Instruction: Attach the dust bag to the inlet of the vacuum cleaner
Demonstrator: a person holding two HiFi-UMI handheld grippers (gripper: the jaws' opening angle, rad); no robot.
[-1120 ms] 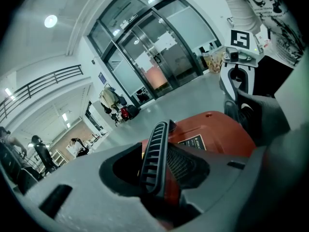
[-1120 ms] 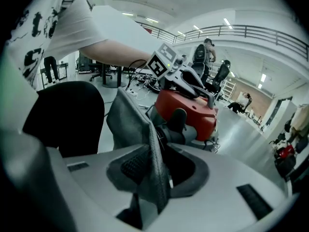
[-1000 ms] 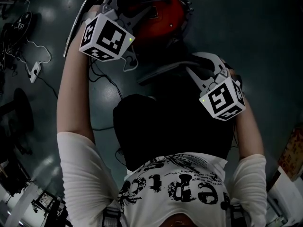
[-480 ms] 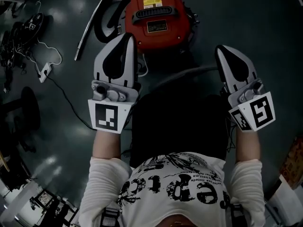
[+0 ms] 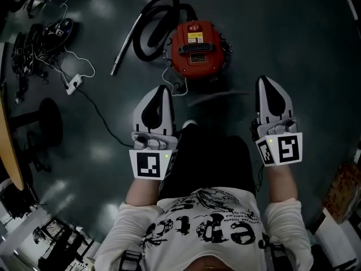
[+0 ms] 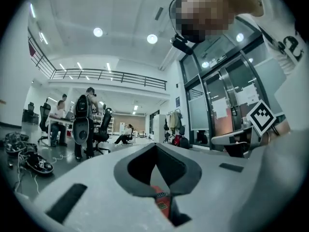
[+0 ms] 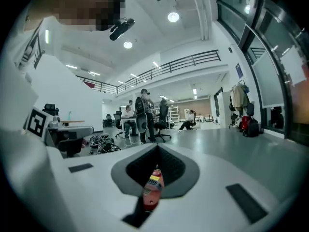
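Observation:
The red vacuum cleaner (image 5: 197, 48) stands on the dark floor ahead of me, its black hose (image 5: 153, 22) coiled at its left and a wand (image 5: 126, 42) lying beside that. No dust bag shows in any view. My left gripper (image 5: 162, 89) and right gripper (image 5: 265, 80) are held level above the floor, nearer to me than the vacuum, one on each side of it. Both are shut with nothing between the jaws. In the left gripper view (image 6: 155, 145) and the right gripper view (image 7: 157, 148) only a red sliver of the vacuum (image 7: 151, 187) shows through the slot behind the tips.
A white power strip (image 5: 73, 83) with its cable lies left of the vacuum, with a heap of cables (image 5: 34, 38) beyond. A black stool base (image 5: 48, 123) and a wooden table edge (image 5: 8, 151) are at the left. People and office chairs (image 6: 87, 124) are across the hall.
Both grippers have risen from right at the vacuum and drawn back toward my body, turning level. The left gripper's jaws have closed. The vacuum now looks smaller and farther off.

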